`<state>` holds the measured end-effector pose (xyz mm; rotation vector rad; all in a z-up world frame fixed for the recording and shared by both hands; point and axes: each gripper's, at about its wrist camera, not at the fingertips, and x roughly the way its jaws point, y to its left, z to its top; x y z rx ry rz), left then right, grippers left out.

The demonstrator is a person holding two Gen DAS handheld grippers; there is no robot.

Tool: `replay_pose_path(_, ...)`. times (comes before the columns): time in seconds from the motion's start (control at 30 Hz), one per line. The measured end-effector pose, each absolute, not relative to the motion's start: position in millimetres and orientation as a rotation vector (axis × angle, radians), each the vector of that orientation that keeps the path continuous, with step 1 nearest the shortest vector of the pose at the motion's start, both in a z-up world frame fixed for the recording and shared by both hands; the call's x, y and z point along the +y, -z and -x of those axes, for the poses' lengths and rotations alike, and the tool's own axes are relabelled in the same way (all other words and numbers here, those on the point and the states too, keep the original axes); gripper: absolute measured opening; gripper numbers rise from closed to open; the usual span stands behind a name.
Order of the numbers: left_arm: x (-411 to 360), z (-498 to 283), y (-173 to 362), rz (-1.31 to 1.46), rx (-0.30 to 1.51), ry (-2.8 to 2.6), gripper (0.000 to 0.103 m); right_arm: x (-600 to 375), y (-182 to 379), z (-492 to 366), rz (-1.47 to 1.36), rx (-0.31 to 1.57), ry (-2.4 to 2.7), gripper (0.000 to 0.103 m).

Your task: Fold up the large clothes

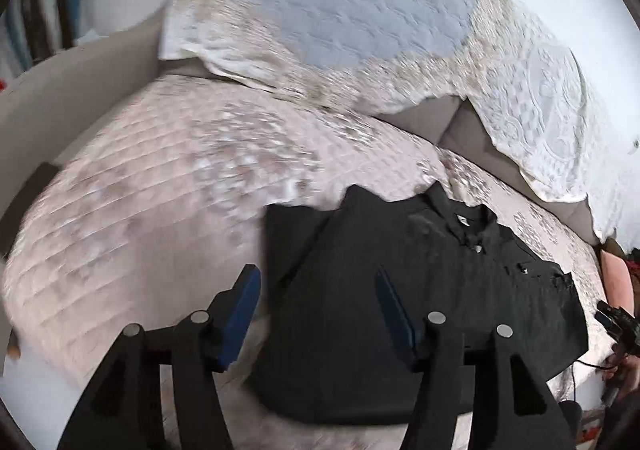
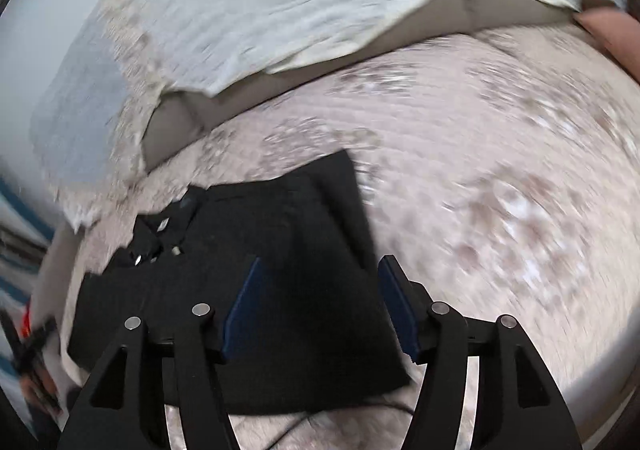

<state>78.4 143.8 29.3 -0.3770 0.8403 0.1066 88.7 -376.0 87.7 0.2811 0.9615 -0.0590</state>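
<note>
A black collared shirt (image 1: 400, 282) lies partly folded on a pale quilted bedspread (image 1: 152, 185), collar and buttons facing up. In the left wrist view my left gripper (image 1: 318, 282) hovers above the shirt's left side, its blue-padded jaws apart with nothing between them. In the right wrist view the same shirt (image 2: 280, 258) lies below my right gripper (image 2: 320, 274), whose jaws are also apart and hold nothing. The shirt's right sleeve looks folded in over the body. The other gripper (image 1: 614, 324) shows at the right edge of the left wrist view.
A white-and-blue quilted cover (image 1: 328, 9) lies rumpled along the far side of the bed, over a grey headboard or cushion (image 1: 472, 133). A thin dark cable (image 2: 304, 426) runs along the near edge. Both views are blurred by motion.
</note>
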Motion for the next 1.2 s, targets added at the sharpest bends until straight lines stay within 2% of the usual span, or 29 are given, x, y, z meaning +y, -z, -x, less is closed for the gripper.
replay_pose_path(0.13,134,-137,-4,0.359,0.942,-0.087,0.062,-368,-67,-130,-0.200,0.984,0.037,0.061)
replay_pose_path(0.37,118,-179,22,0.330,1.014,-0.098,0.059,-370,-36,-172,-0.162,1.116,-0.008,0.060)
replay_pose_path(0.4,118,-181,24,0.319,1.017,-0.096,0.049,-369,-32,-175,-0.154,1.135,-0.012,0.047)
replay_pose_path(0.43,117,-182,26,0.304,1.019,-0.100,0.033,-366,-30,-176,-0.140,1.146,-0.012,0.022)
replay_pose_path(0.5,118,-181,24,0.302,1.010,-0.111,0.012,-362,-32,-175,-0.112,1.136,-0.019,0.012)
replay_pose_path(0.53,120,-178,19,0.316,0.981,-0.097,0.008,-359,-36,-174,-0.102,1.118,-0.035,0.010)
replay_pose_path(0.7,131,-159,-17,0.352,0.777,-0.063,0.005,-353,-77,-174,-0.111,0.953,-0.071,0.010)
replay_pose_path(0.87,154,-183,9,0.422,0.801,-0.136,0.005,-351,-67,-206,-0.139,0.931,-0.028,0.012)
replay_pose_path(1.03,160,-209,47,0.429,0.931,-0.201,0.008,-359,-23,-232,-0.149,1.089,0.058,0.023)
replay_pose_path(1.2,158,-183,18,0.381,0.856,-0.192,0.014,-350,-72,-193,-0.088,0.985,0.011,0.036)
